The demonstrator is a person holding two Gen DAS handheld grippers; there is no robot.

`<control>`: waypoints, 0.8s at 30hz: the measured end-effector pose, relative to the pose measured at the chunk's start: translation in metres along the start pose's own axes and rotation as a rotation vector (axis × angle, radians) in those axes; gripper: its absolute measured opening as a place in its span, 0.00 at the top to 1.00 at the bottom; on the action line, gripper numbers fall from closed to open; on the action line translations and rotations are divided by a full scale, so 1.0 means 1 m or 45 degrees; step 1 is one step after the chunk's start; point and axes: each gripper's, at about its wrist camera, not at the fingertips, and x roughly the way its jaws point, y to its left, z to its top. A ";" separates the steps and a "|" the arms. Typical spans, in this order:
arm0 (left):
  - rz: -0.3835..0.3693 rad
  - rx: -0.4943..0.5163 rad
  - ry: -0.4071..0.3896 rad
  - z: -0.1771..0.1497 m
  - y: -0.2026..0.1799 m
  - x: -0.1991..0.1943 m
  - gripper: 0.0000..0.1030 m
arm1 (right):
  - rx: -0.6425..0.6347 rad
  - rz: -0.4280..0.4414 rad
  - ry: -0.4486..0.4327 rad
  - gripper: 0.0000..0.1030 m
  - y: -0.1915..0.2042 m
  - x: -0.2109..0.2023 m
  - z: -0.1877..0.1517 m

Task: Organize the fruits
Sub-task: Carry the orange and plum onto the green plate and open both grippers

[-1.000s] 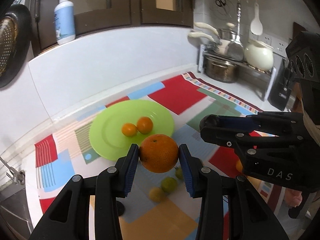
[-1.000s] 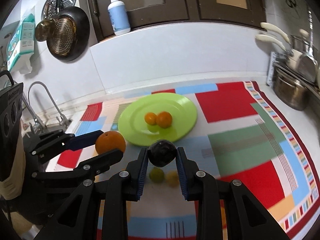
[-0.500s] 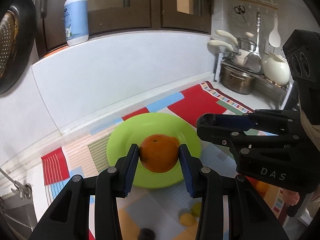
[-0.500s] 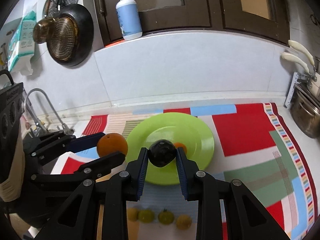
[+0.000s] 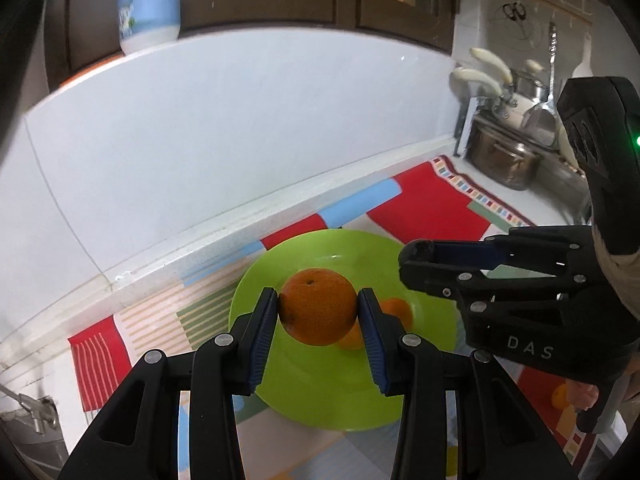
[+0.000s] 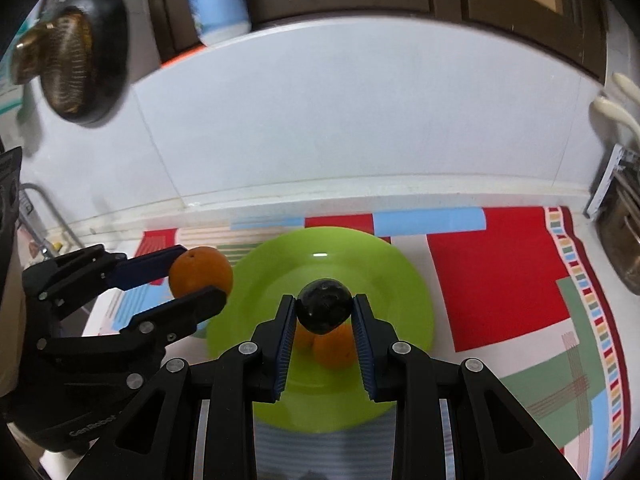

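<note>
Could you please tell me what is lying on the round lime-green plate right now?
Two small orange fruits lie on the round lime-green plate, partly hidden behind the held dark round fruit and the black gripper. Anything beneath the gripper cannot be seen.

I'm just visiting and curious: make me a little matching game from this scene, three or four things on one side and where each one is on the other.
Things:
1. large orange
2. dark round fruit
3. two small oranges
4. blue-and-white bottle

Places:
a. lying on the green plate
b. on the ledge above the white wall
c. clamped in the left gripper
d. clamped in the right gripper

Pairs: 1-c, 2-d, 3-a, 4-b
</note>
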 end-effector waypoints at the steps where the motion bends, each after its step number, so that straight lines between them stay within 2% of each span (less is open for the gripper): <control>1: -0.002 -0.004 0.009 0.001 0.002 0.005 0.60 | 0.013 -0.005 0.015 0.71 -0.002 0.006 0.002; 14: -0.037 -0.070 0.178 -0.001 0.020 0.066 0.60 | 0.091 -0.027 0.135 0.71 -0.018 0.055 0.009; 21: -0.044 -0.089 0.217 -0.005 0.021 0.070 0.60 | 0.104 -0.035 0.163 0.71 -0.019 0.062 0.006; 23: -0.035 -0.087 0.208 -0.005 0.020 0.064 0.57 | 0.102 -0.045 0.155 0.69 -0.019 0.059 0.005; 24: -0.031 -0.083 0.195 -0.005 0.020 0.060 0.52 | 0.101 -0.052 0.148 0.66 -0.019 0.056 0.005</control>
